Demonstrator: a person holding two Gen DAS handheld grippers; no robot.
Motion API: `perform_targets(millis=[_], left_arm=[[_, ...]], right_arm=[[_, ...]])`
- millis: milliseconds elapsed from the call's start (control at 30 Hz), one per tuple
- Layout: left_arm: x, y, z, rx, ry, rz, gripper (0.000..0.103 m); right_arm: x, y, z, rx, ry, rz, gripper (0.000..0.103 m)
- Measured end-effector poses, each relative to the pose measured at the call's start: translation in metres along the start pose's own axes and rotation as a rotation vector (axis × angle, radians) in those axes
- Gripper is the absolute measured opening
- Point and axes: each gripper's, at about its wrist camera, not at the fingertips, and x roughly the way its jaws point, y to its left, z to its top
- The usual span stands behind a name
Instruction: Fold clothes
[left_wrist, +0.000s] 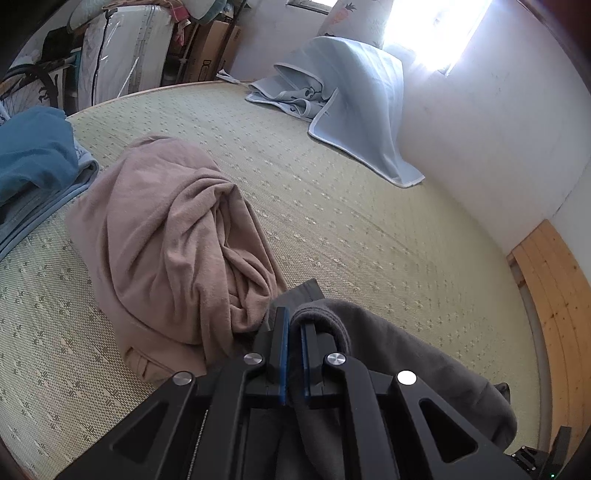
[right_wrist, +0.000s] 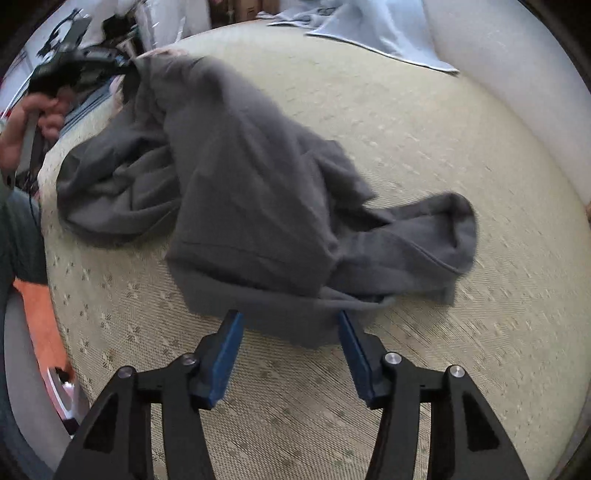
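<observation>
On the bed's pale green woven mat (right_wrist: 424, 155), the dark grey fleece garment (right_wrist: 236, 192) lies half spread and half bunched, one end lifted toward my left gripper (left_wrist: 293, 321) and the near hem reaching down between the fingers of my right gripper (right_wrist: 291, 325).

My left fingers (left_wrist: 281, 343) are pressed nearly together, pinching a thick rolled edge of the grey cloth, which loops over the right-hand pad and drapes down past the gripper body. I judge I hold that edge high so the fabric hangs taut and its shape can be read. In the right wrist view, the person's hand (right_wrist: 33, 122) on the left tool's handle sits at the far upper left, well apart from my right gripper, which fits a stretch across the garment's length.

My right fingers (right_wrist: 229, 354) stand widely spread, clasping nothing, hovering over the mat with the hem just at their tips. They look placed to take that hem, though motion blur keeps me from saying whether the tips touch it.

A crumpled dusty-pink knit garment (left_wrist: 173, 236) sits heaped just beside my left gripper, and a teal cloth (left_wrist: 33, 151) lies farther left; a light blue blanket (left_wrist: 354, 96) leans against the white wall (left_wrist: 498, 129), well apart. The grey piece shows creases and a loose tube-like end at the right, so it is not lying folded now.
</observation>
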Motion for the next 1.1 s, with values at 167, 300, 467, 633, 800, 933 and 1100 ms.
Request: perform_targets(millis=[167,300,467,633,800,933,1100], left_arm=[[0.000,0.000,0.000,-0.006,0.000,0.003,0.005],[0.000,0.001,0.000,-0.010,0.001,0.000,0.005],[0.000,0.002,0.000,-0.012,0.006,0.000,0.005],[-0.001,0.000,-0.001,-0.010,0.006,0.000,0.005],[0.000,-0.002,-0.001,-0.004,0.010,0.000,0.005],[0.001,-0.003,-0.001,-0.002,0.012,0.000,0.005],[0.000,-0.002,-0.001,-0.012,0.013,-0.001,0.005]], right_arm=[[-0.006,-0.003,0.009,-0.017,-0.036,-0.095,0.001],[-0.030,-0.019,0.010,0.047,-0.134,-0.120,0.001],[-0.026,-0.022,-0.003,0.033,-0.082,-0.033,0.010],[-0.012,-0.030,-0.015,0.076,-0.017,-0.014,0.052],[-0.002,-0.035,-0.014,0.094,0.000,-0.001,0.052],[-0.006,-0.043,-0.007,0.104,-0.038,-0.040,0.051],[-0.017,-0.056,0.005,0.127,-0.107,-0.115,0.014]])
